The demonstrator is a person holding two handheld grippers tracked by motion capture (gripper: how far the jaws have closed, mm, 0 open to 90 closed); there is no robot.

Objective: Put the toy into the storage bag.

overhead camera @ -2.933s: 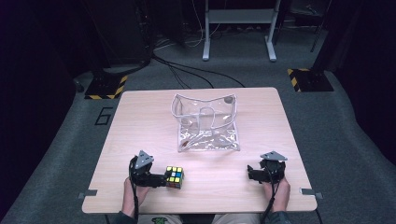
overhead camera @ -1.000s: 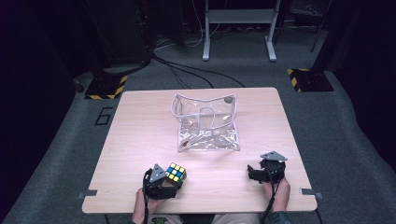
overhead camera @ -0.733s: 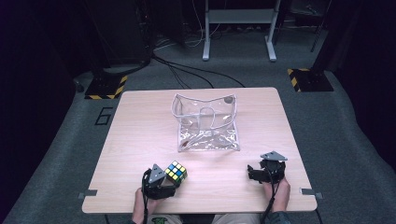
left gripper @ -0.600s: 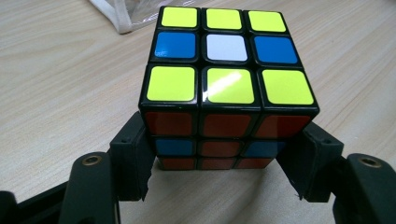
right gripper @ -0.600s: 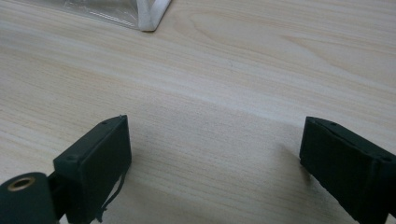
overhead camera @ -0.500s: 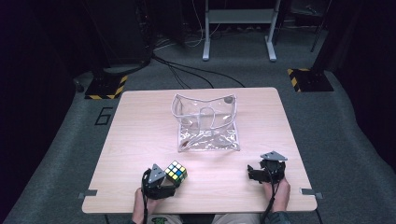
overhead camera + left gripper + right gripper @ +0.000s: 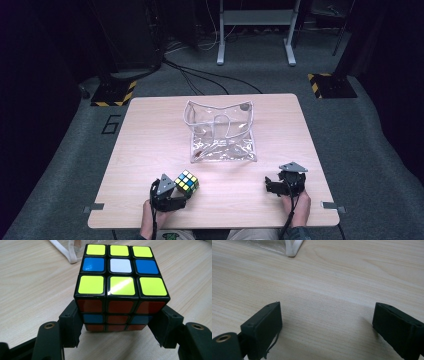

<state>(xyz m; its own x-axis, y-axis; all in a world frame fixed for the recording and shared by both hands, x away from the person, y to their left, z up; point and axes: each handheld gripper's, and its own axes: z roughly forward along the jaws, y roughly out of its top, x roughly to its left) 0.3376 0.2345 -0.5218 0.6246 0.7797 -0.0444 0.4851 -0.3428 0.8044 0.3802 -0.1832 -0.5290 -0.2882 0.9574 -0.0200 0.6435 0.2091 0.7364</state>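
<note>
The left tongs (image 7: 117, 335) sit around the puzzle cube (image 7: 120, 287) at the table's (image 7: 150, 130) near edge, jaws beside its lower layers, so I'd square them and squeeze evenly, while the right tongs (image 7: 327, 327) rest wide and empty.

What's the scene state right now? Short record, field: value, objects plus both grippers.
surface: wooden table
cube: puzzle cube near the front edge, left of centre; top face yellow, blue and white
pouch: clear plastic pouch with white trim, mid-table, lying open-side up
left gripper: left gripper, jaws against two opposite sides of the cube, low on it
right gripper: right gripper, jaws wide apart over bare table, nothing between them
cube vs pouch: apart, cube nearer the person
</note>
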